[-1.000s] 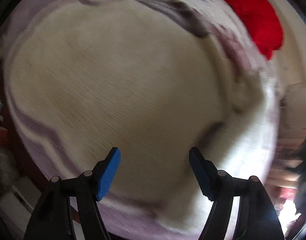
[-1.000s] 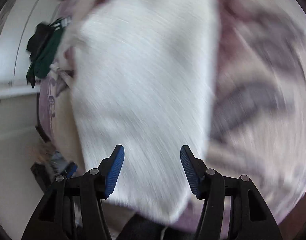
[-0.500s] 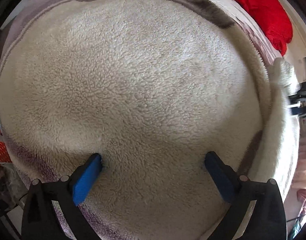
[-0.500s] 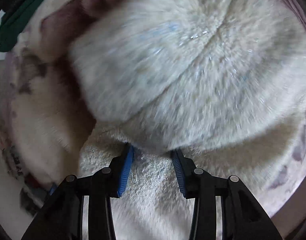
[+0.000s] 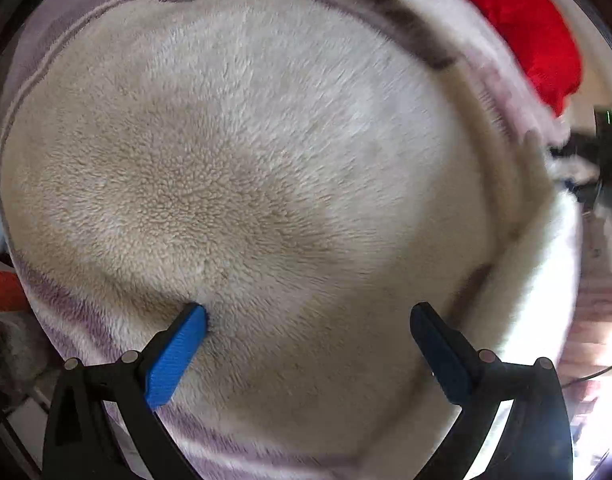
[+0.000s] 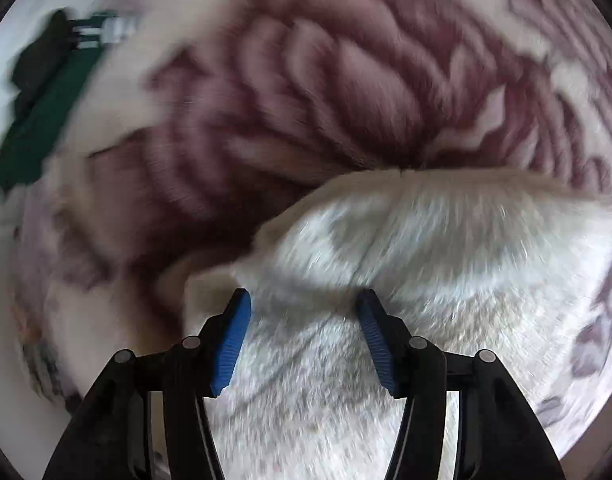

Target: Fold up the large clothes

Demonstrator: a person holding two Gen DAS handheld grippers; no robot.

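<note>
The cream fleece garment (image 5: 246,184) filled most of the left wrist view, lying on a purple-patterned blanket (image 5: 106,12) that showed along the upper left and lower left edges. The left gripper (image 5: 307,350) sat at the bottom centre with its jaws spread wide, the blue pads pressed into the pile and pinching nothing. A red cloth (image 5: 533,28) lay at the upper right. In the blurred right wrist view, the right gripper (image 6: 304,336) was also spread over the fleece (image 6: 425,280) in the lower right, with a green garment (image 6: 38,120) at the upper left
</note>
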